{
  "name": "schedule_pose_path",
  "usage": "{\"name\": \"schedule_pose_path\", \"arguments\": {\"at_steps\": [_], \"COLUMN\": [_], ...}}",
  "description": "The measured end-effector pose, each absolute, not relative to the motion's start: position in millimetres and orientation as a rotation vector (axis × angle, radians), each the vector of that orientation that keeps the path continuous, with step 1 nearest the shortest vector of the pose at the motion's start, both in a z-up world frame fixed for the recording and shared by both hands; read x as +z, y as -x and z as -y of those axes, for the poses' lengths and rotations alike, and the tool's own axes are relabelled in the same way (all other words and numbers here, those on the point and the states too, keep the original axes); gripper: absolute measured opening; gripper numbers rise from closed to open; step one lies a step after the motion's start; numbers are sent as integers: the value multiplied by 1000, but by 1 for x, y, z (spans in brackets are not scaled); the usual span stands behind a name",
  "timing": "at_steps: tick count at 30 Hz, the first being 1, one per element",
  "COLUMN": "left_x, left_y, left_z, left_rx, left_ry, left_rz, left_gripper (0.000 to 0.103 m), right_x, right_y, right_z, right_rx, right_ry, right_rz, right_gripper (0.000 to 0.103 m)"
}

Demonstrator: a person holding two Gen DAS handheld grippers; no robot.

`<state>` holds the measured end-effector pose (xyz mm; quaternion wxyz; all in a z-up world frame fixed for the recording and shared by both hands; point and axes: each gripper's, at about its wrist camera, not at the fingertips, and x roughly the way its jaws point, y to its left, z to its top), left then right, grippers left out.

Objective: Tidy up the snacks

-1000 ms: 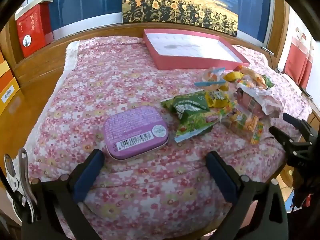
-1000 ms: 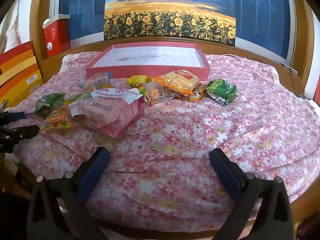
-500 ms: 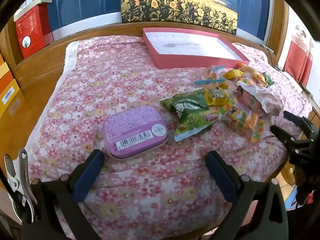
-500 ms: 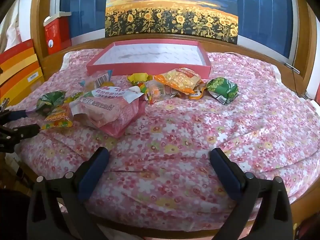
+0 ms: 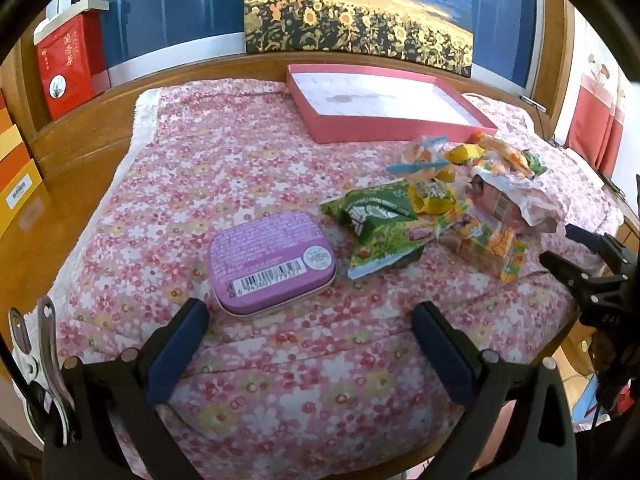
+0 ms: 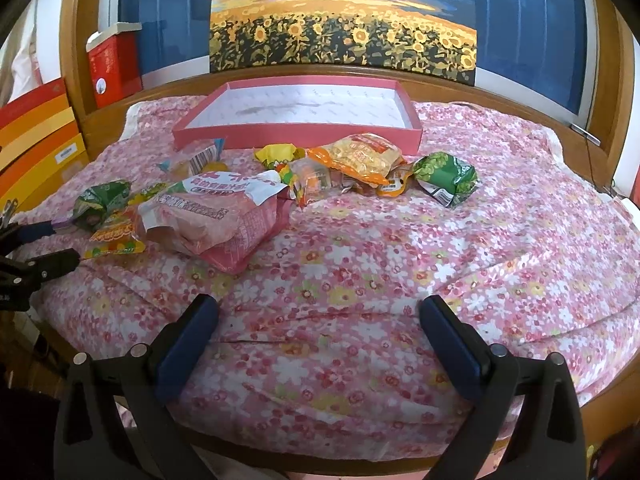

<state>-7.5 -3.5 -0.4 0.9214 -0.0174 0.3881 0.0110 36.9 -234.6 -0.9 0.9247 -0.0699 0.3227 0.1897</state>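
A purple tin [image 5: 271, 263] lies on the floral cloth just ahead of my open, empty left gripper [image 5: 310, 330]. Right of it lie a green packet [image 5: 376, 220] and a pile of small snack bags [image 5: 472, 184]. A shallow pink box [image 5: 384, 108] stands empty at the back; it also shows in the right wrist view [image 6: 298, 114]. My right gripper [image 6: 318, 326] is open and empty over bare cloth. Ahead of it lie a pink bread bag [image 6: 216, 220], an orange packet [image 6: 360, 156] and a green wrapped snack [image 6: 446, 178].
The table [image 6: 500, 240] is round with a wooden rim and a pink floral cloth. A red box [image 5: 68, 64] and orange boxes [image 5: 16, 176] stand at the left. A sunflower painting [image 6: 344, 40] hangs behind. Each gripper shows at the edge of the other's view.
Both grippers have crept slightly forward toward the table. Nothing on the table has moved, and both grippers stay open.
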Motion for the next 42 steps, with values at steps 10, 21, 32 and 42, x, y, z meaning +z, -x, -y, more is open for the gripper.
{"name": "schedule_pose_path", "arguments": {"at_steps": [10, 21, 32, 42], "left_x": [1, 1, 0, -1], "left_y": [7, 6, 7, 10], "left_z": [3, 4, 5, 7], "left_rx": [37, 45, 47, 45], "left_ry": [37, 36, 37, 34], "left_rz": [-792, -797, -787, -781], "left_gripper": [103, 103, 103, 103], "right_x": [-1, -1, -1, -1], "right_y": [-37, -36, -36, -35], "right_z": [235, 236, 236, 235], "right_rx": [397, 396, 395, 381], "right_ry": [145, 144, 143, 135], "right_rz": [-664, -661, -661, -665], "right_gripper": [103, 103, 103, 103]}}
